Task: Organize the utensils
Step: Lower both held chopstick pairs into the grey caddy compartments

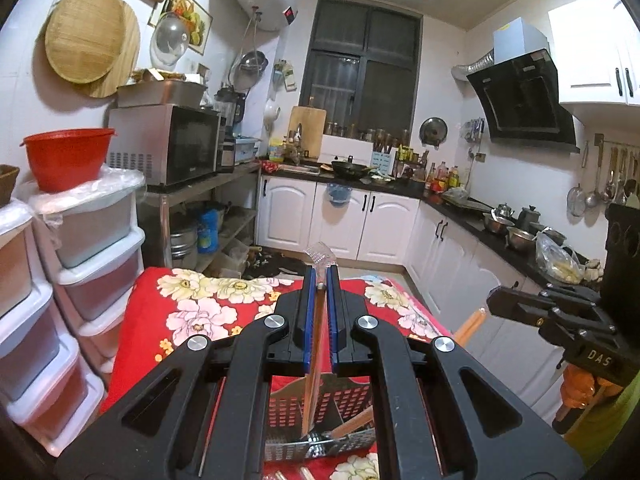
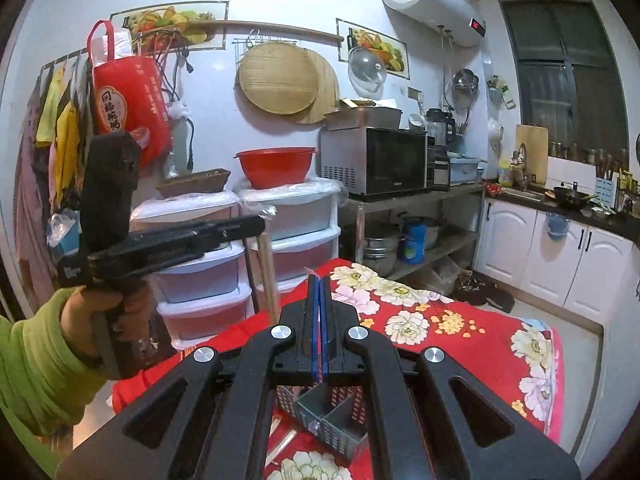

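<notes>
My left gripper (image 1: 320,276) is shut on a clear plastic utensil (image 1: 320,254) whose top sticks out above the fingertips; its shaft hangs down between the pads. Below it stands a grey perforated utensil holder (image 1: 320,428) on the red floral cloth (image 1: 192,304), with a wooden handle (image 1: 352,424) inside. My right gripper (image 2: 319,280) is shut, and I cannot tell whether it holds anything. The holder (image 2: 328,420) with its divided compartments sits just below it. The left gripper (image 2: 224,232) shows in the right wrist view, with wooden chopsticks (image 2: 267,268) hanging from it.
White plastic drawer units (image 2: 208,280) with a red basin (image 2: 274,168) on top stand left of the table. A microwave (image 2: 376,160) sits on a metal rack. White cabinets and a cluttered black counter (image 1: 480,220) run along the far and right walls. Loose utensils (image 2: 282,446) lie by the holder.
</notes>
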